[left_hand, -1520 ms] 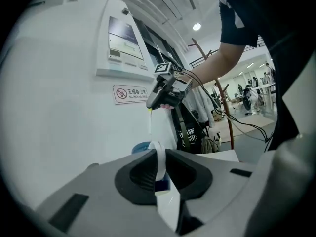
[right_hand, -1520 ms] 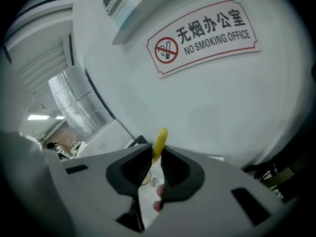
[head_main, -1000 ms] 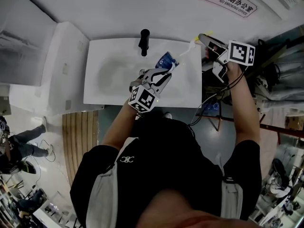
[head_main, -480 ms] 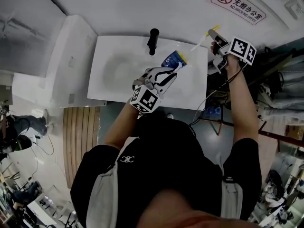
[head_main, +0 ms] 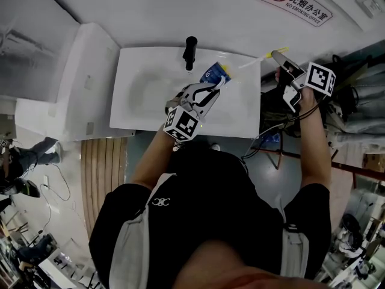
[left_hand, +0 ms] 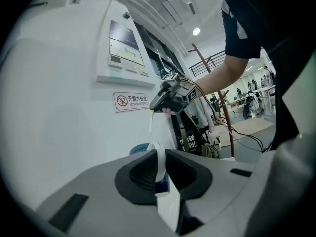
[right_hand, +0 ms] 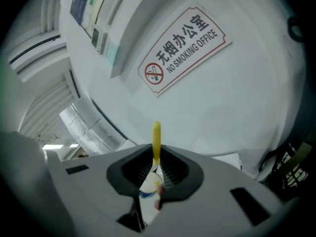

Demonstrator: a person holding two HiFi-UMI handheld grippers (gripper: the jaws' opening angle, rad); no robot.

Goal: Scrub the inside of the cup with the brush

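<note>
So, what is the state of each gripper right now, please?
Left gripper: closed, holding the cup.
Right gripper: closed, holding the brush.

White sink point(head_main: 139, 96), black faucet point(head_main: 190, 52), no-smoking sign point(head_main: 296, 3)

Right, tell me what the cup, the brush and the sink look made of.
The cup looks like paper, matt: a thin white wall in the left gripper, blue print outside. The brush is likely smooth plastic: slim pale stem, yellow end. The sink seems glazed ceramic, though possibly resin: smooth white, rounded basin.
</note>
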